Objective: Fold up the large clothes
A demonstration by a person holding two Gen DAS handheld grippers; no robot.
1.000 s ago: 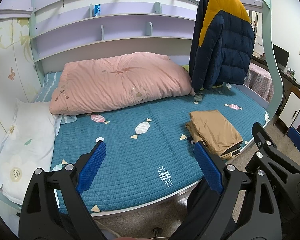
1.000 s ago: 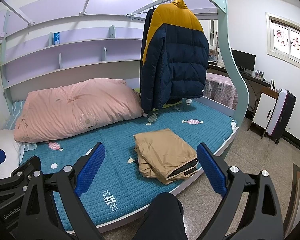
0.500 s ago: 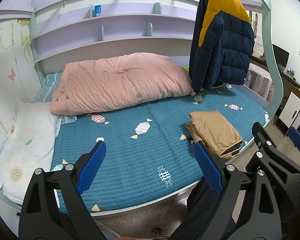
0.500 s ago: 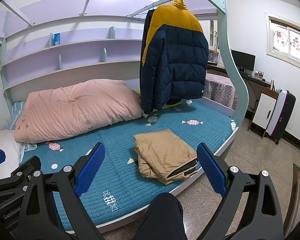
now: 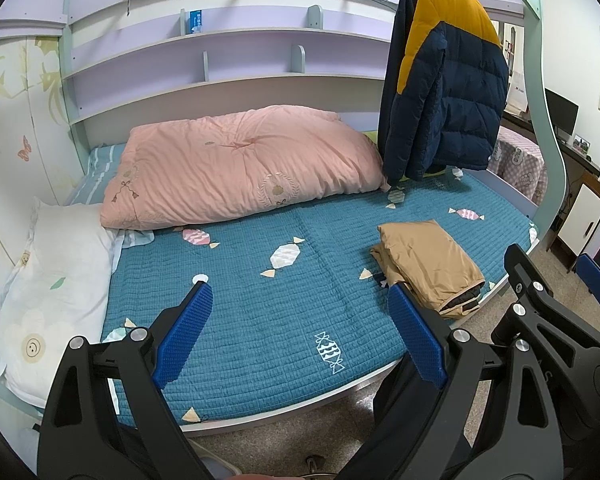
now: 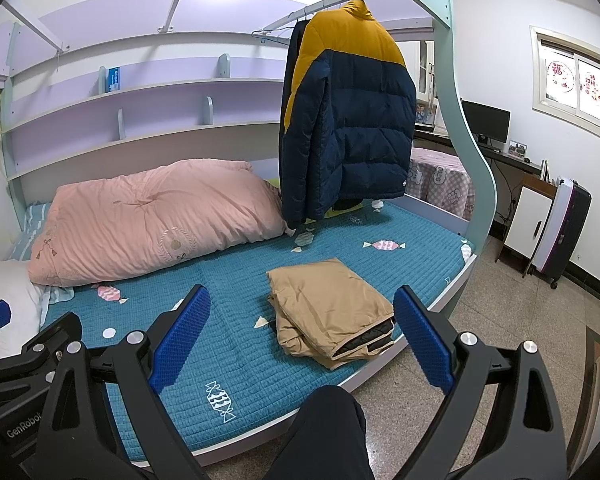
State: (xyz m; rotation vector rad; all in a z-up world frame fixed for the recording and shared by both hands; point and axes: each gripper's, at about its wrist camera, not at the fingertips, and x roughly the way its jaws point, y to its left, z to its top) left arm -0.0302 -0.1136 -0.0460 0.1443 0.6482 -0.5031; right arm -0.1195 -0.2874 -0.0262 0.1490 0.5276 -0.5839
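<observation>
A tan garment (image 5: pixel 428 264) (image 6: pixel 332 304) lies folded into a compact rectangle near the front right edge of the teal bed cover (image 5: pixel 260 300) (image 6: pixel 228 344); dark lining shows at its open end. A navy and yellow puffer jacket (image 5: pixel 444 92) (image 6: pixel 348 120) hangs from a rail over the far side of the bed. My left gripper (image 5: pixel 300 328) is open and empty, held back from the bed's front edge. My right gripper (image 6: pixel 300 332) is also open and empty, just short of the folded garment. Neither touches any cloth.
A pink duvet (image 5: pixel 240 164) lies bundled at the back of the bed, a white pillow (image 5: pixel 56 280) at the left. Purple shelves (image 5: pixel 220 60) run behind. A person's dark trouser leg (image 6: pixel 320 432) is below. A suitcase (image 6: pixel 564 228), cabinet and desk stand on the right.
</observation>
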